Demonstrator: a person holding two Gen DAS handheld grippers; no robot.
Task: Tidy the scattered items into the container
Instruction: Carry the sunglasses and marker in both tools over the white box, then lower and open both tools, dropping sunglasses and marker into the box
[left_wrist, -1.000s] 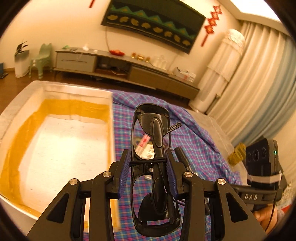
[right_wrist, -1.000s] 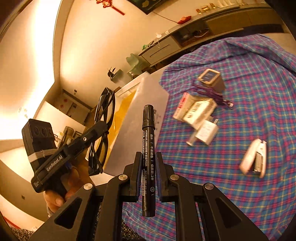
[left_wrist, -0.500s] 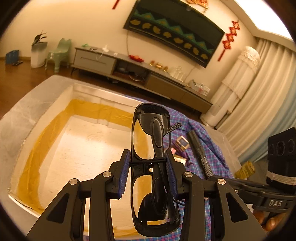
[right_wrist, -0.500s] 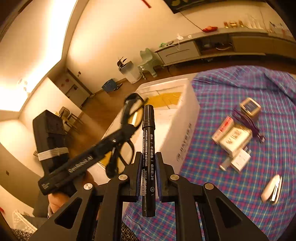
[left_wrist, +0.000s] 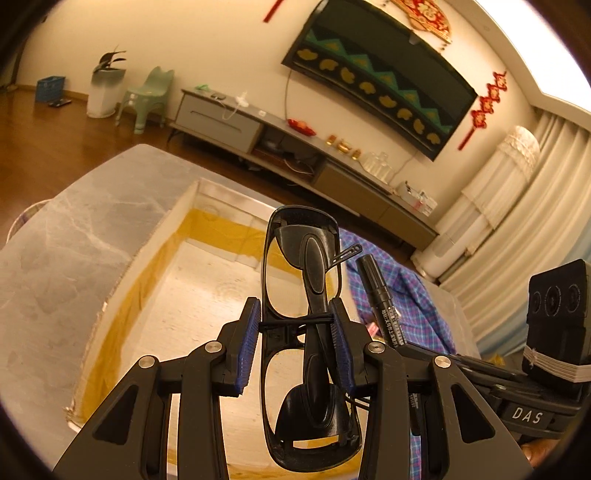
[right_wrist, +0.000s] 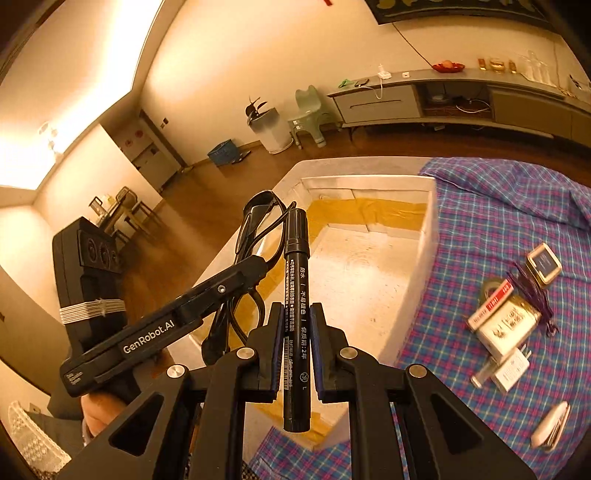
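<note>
My left gripper (left_wrist: 295, 332) is shut on folded black sunglasses (left_wrist: 301, 280) and holds them above the open white foam box (left_wrist: 155, 236) with yellow tape inside. My right gripper (right_wrist: 295, 336) is shut on a black marker (right_wrist: 294, 295), held upright over the box's near side (right_wrist: 430, 236). The marker also shows in the left wrist view (left_wrist: 382, 299), just right of the sunglasses. The left gripper with the sunglasses (right_wrist: 255, 229) shows in the right wrist view, left of the marker.
On the plaid cloth (right_wrist: 498, 221) right of the box lie a small square tin (right_wrist: 543, 264), card boxes (right_wrist: 506, 325), a white charger (right_wrist: 511, 373), a purple tie (right_wrist: 532, 295) and a white stapler (right_wrist: 552, 424). A grey marble tabletop (left_wrist: 66, 251) lies left of the box.
Both grippers have moved left from above the cloth to above the box, carrying the sunglasses and the marker. The two grippers are now closer together.
</note>
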